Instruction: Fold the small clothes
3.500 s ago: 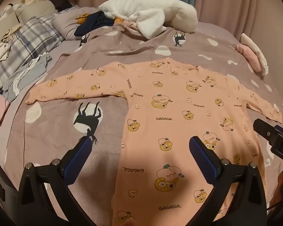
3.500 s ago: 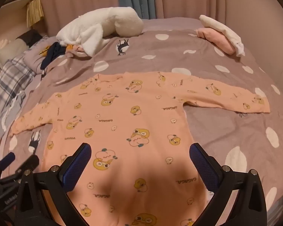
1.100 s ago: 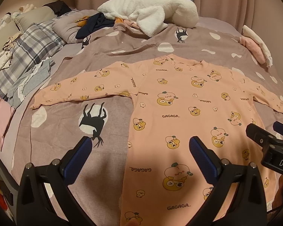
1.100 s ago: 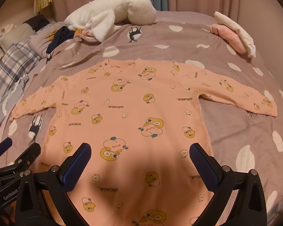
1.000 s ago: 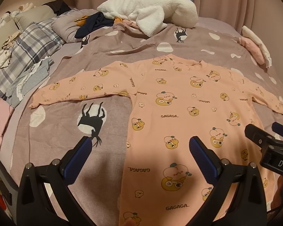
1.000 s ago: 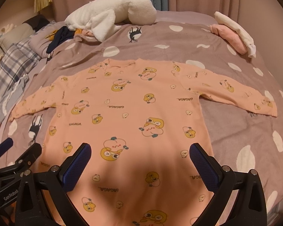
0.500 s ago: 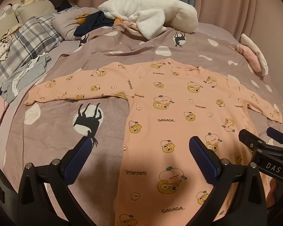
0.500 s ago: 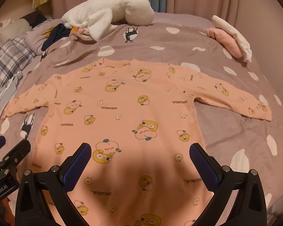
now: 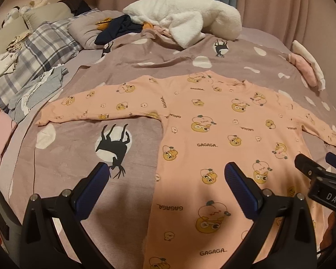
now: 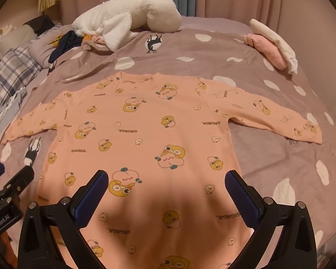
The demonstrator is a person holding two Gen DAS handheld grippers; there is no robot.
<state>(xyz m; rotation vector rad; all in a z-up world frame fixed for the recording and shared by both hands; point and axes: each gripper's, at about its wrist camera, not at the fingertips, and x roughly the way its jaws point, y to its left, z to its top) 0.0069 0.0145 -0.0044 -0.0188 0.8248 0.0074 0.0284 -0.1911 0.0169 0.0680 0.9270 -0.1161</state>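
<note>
a peach long-sleeved shirt (image 9: pixel 224 139) (image 10: pixel 145 139) printed with cartoon figures and "gagaga" lettering lies flat and unfolded on a mauve bedspread (image 9: pixel 74 157) (image 10: pixel 268 163) with white spots and black animal silhouettes. both sleeves are spread outward to left and right; the neckline points to the far side, the hem to the near side.

the left gripper (image 9: pixel 168 179) hangs above the near left part of the shirt, fingers spread wide, holding nothing; its left fingertip is over bare bedspread, its right one over the shirt body. the right gripper (image 10: pixel 166 186) hangs above the near middle of the shirt, fingers spread wide, holding nothing. each gripper also shows at the edge of the other's view.

at the far side lies a white fleece garment (image 9: pixel 186 20) (image 10: pixel 127 18), with a dark navy garment (image 9: pixel 116 29) just left of it. folded pink and white cloths (image 10: pixel 273 44) sit at the far right. a plaid pillow (image 9: pixel 33 53) lies at the left.
</note>
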